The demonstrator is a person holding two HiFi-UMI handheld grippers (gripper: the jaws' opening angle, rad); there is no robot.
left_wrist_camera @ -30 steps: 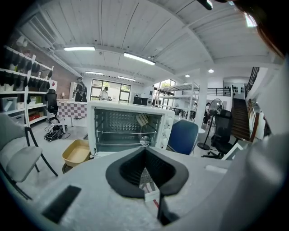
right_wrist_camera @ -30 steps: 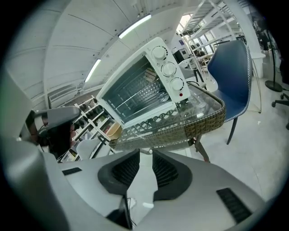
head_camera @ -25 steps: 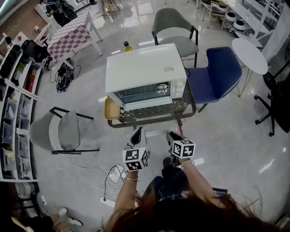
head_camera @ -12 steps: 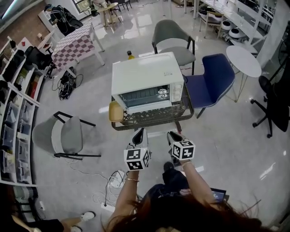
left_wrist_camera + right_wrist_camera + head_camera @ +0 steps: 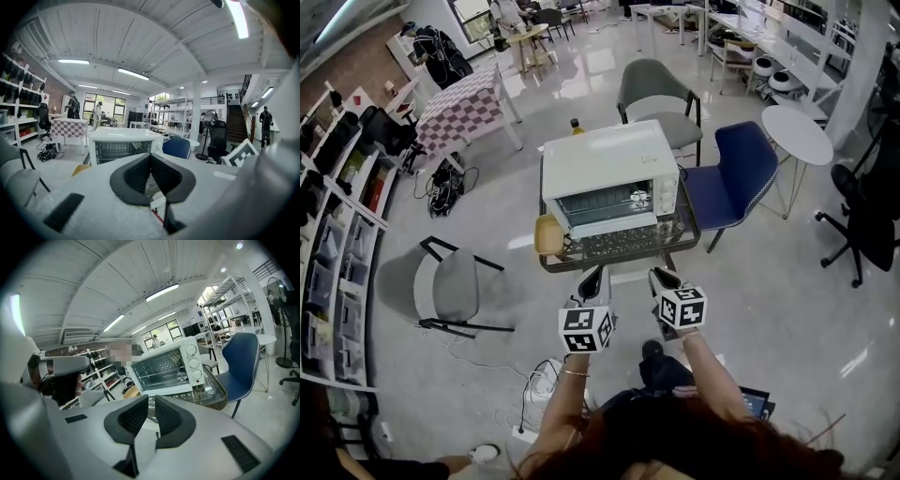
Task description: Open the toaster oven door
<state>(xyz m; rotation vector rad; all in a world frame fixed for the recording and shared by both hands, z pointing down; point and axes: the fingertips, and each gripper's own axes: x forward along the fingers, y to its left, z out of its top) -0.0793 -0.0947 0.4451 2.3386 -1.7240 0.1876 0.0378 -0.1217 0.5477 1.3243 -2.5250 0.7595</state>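
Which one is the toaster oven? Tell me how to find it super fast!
Find the blue chair in the middle of the shiny floor; right beside it stands a low table with a glass top. The toaster oven sits on that table. It is the only big white box there, with a see-through door in front and three round knobs beside the door.

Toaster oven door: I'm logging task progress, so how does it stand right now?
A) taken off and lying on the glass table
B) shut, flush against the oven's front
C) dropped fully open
B: in the head view the toaster oven has its door upright and flush with the front, and the right gripper view shows the same.
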